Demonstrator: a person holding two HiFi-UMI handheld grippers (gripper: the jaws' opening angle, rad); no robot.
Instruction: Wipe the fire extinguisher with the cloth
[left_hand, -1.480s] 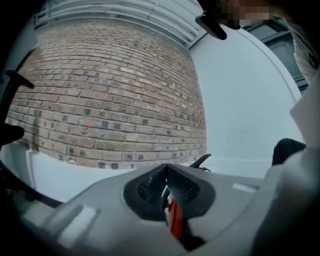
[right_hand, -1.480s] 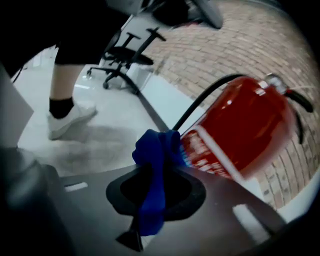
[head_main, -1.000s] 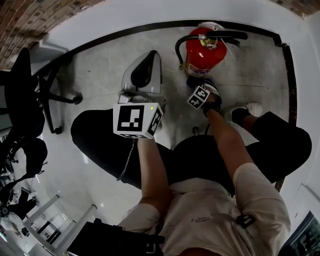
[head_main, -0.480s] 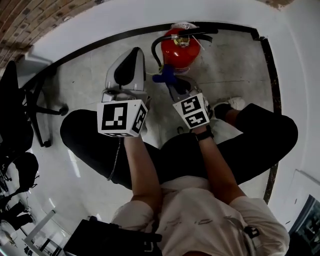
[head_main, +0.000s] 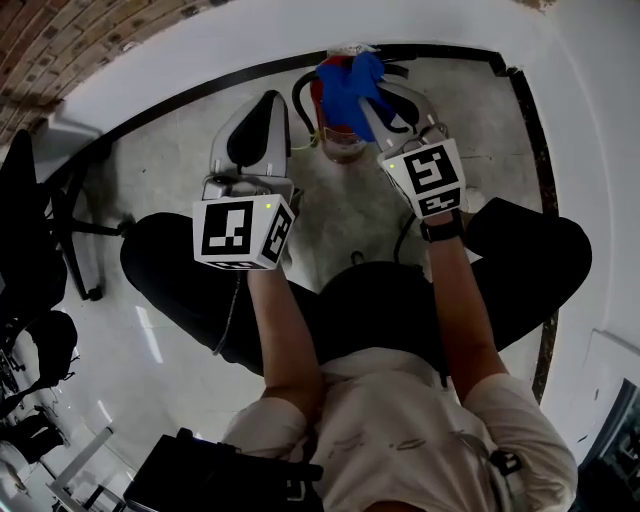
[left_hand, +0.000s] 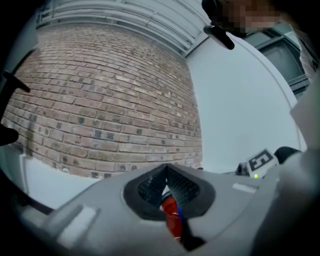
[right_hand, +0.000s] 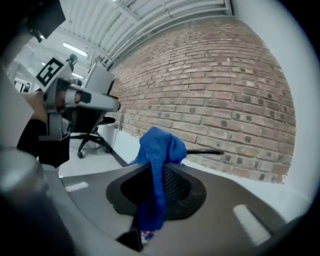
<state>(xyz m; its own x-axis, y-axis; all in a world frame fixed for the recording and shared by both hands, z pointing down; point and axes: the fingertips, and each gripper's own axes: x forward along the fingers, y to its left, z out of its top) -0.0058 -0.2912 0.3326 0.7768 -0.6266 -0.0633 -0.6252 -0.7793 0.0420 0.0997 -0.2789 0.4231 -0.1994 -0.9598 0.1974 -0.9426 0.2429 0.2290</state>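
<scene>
The red fire extinguisher (head_main: 318, 103) stands on the floor by the wall, its black hose looping at its left. A blue cloth (head_main: 349, 82) hangs in front of its top, pinched in my right gripper (head_main: 368, 97), which is shut on it. In the right gripper view the cloth (right_hand: 156, 150) bunches above the jaws and trails down between them. My left gripper (head_main: 272, 103) is held just left of the extinguisher, shut with nothing in it. Below its tips (left_hand: 165, 170) in the left gripper view, a strip of the red extinguisher (left_hand: 171, 216) shows.
A brick wall (head_main: 70, 40) above a white base and a black floor strip (head_main: 200, 78) runs behind the extinguisher. An office chair (head_main: 55, 215) stands at the left. The person's dark-trousered knees (head_main: 190, 280) and a shoe (head_main: 475, 203) lie below the grippers, a black bag (head_main: 200, 480) behind.
My right gripper has risen from the floor at the extinguisher's base to its top, carrying the blue cloth up with it. The left gripper has barely moved.
</scene>
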